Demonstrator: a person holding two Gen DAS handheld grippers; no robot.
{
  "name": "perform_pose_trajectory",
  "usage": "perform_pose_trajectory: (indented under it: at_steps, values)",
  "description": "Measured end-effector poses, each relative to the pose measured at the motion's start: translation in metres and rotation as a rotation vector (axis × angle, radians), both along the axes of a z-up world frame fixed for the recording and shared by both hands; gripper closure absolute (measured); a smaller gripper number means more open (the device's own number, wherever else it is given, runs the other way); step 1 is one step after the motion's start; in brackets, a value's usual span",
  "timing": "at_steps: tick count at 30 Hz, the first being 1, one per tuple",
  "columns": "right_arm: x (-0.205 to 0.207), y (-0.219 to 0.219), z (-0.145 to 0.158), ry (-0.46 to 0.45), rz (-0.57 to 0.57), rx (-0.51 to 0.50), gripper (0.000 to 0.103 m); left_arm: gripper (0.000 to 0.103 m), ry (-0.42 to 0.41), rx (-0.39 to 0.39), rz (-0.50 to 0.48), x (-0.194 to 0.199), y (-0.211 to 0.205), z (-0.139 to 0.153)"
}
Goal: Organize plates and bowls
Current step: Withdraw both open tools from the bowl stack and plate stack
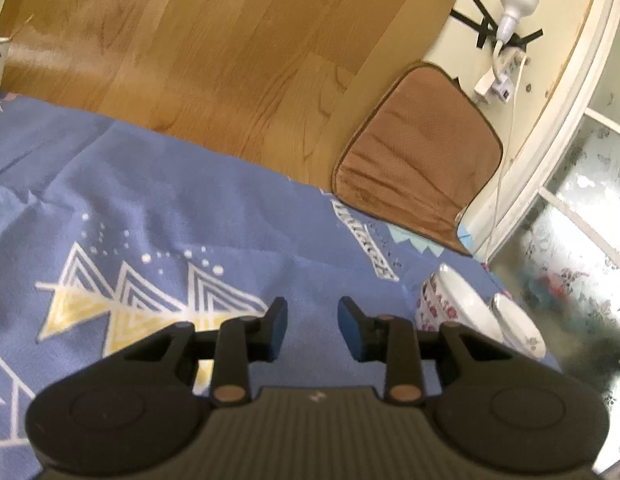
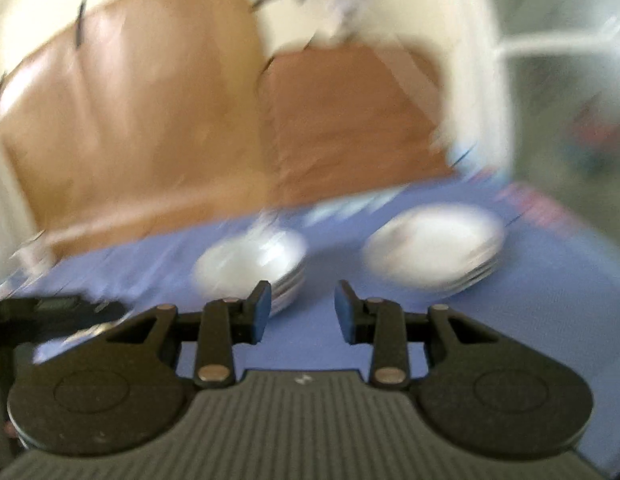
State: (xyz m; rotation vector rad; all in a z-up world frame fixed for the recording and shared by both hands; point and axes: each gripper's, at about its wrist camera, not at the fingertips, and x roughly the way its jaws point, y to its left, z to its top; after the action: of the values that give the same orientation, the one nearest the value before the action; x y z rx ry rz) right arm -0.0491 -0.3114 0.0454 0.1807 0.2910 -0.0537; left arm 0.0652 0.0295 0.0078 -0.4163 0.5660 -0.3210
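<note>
Hovering over blue cloth (image 1: pixel 158 184): left gripper (image 1: pixel 312 330), right gripper (image 2: pixel 302 312), jaws partly open, nothing between.

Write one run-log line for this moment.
left gripper: open, empty | right gripper: open, empty | bowl stack, plate stack: on blue cloth

A wooden floor (image 1: pixel 214 40) meets a cream wall (image 1: pixel 557 20), with a brown cushion (image 1: pixel 417 160) beside frosted glass (image 1: pixel 581 216).
</note>
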Motion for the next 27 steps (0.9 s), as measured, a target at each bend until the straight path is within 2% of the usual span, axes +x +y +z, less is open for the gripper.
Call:
perform_pose_trajectory:
  at_steps: [6, 7, 9, 12, 16, 19, 21, 25, 27]
  values:
    - [-0.080, -0.121, 0.080, -0.211, -0.547, -0.240, 0.063, 0.074, -0.040, 0.080, 0.046, -0.003, 0.003, 0.017]
    - [-0.093, -0.136, 0.094, -0.245, -0.605, -0.244, 0.063, 0.074, -0.040, 0.078, 0.052, -0.003, 0.003, 0.019]
    - [-0.104, -0.152, 0.107, -0.284, -0.616, -0.205, 0.063, 0.074, -0.040, 0.067, 0.059, -0.004, 0.002, 0.023]
    - [-0.088, -0.141, 0.101, -0.288, -0.489, -0.196, 0.062, 0.074, -0.037, 0.056, 0.041, -0.008, -0.006, 0.029]
    - [-0.029, -0.087, 0.053, -0.167, -0.172, -0.213, 0.060, 0.074, -0.014, 0.077, 0.004, -0.014, -0.024, 0.033]
    - [0.014, -0.043, 0.012, -0.051, 0.064, -0.116, 0.061, 0.071, 0.012, 0.099, -0.009, -0.015, -0.033, 0.034]
    - [0.037, -0.025, -0.008, 0.014, 0.172, -0.027, 0.061, 0.068, 0.028, 0.115, -0.013, -0.015, -0.039, 0.033]
    - [0.067, -0.009, -0.030, 0.070, 0.245, 0.129, 0.061, 0.068, 0.060, 0.155, -0.008, -0.013, -0.053, 0.027]
    - [0.064, -0.001, -0.031, 0.077, 0.250, 0.173, 0.060, 0.068, 0.073, 0.169, -0.011, -0.010, -0.059, 0.026]
